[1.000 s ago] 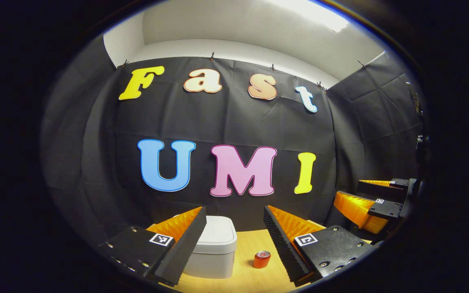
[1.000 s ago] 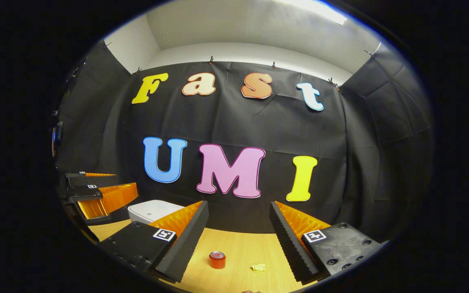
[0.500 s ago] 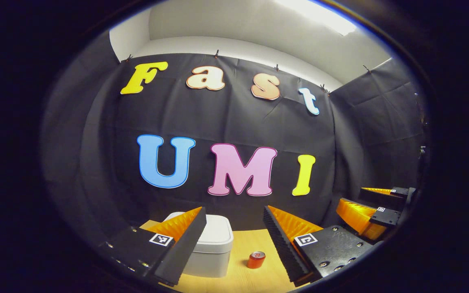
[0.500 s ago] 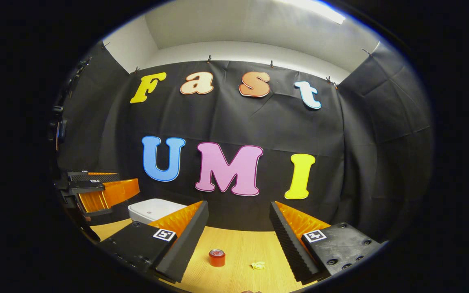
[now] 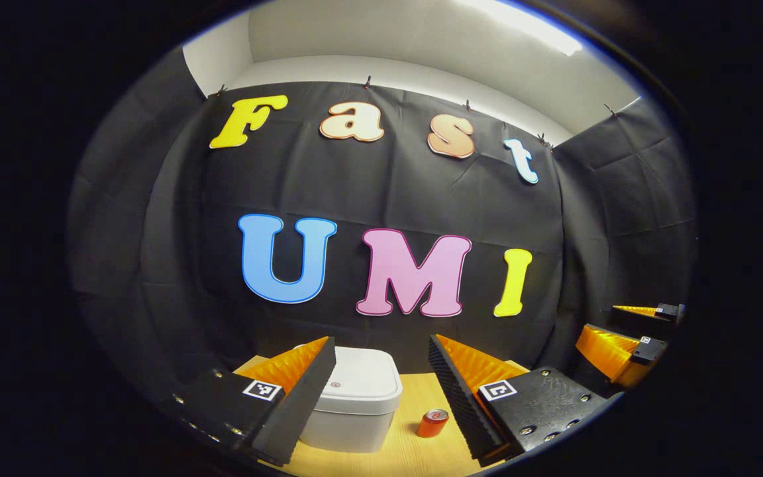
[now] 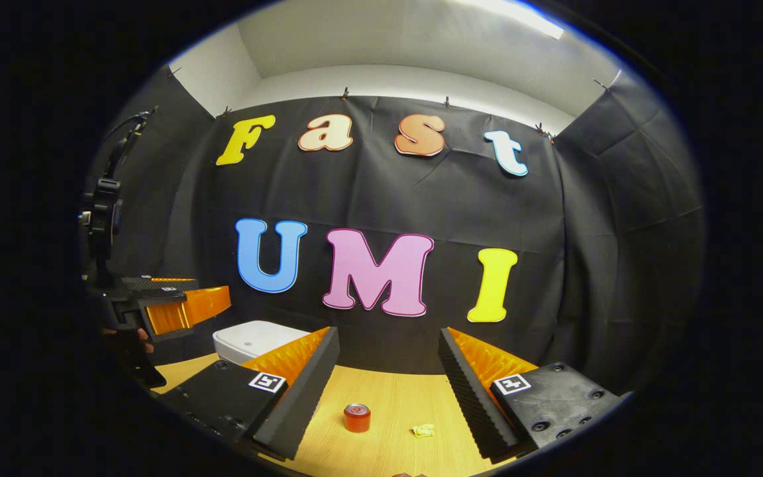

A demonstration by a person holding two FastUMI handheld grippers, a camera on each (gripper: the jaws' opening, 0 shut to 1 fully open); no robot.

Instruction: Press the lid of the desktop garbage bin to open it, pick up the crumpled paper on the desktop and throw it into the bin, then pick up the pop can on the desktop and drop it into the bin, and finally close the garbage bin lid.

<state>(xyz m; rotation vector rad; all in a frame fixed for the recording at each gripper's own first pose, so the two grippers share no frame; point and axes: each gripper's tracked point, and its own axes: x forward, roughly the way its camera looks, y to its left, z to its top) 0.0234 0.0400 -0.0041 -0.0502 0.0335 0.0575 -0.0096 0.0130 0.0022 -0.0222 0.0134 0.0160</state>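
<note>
A white desktop bin [image 5: 355,401] stands with its lid down on the wooden table [image 5: 408,457]; in the left gripper view its left side is hidden behind one finger. A red pop can [image 5: 432,423] stands upright just right of it. My left gripper [image 5: 381,344] hovers open in front of and above the bin, holding nothing. In the right gripper view the bin [image 6: 254,338] is at the left, the can [image 6: 357,417] between the fingers, and a small crumpled paper [image 6: 424,430] lies to the can's right. My right gripper [image 6: 388,334] is open and holds nothing.
The black cloth wall closes the table off right behind the bin. The left gripper [image 6: 173,306] with its handle hangs above the table's left end in the right gripper view; the right gripper [image 5: 620,341] sits at the far right in the left gripper view.
The left gripper has risen a little and tipped toward the bin, which now sits more between its fingers. The right gripper has hardly moved. Bin, can and paper stay put.
</note>
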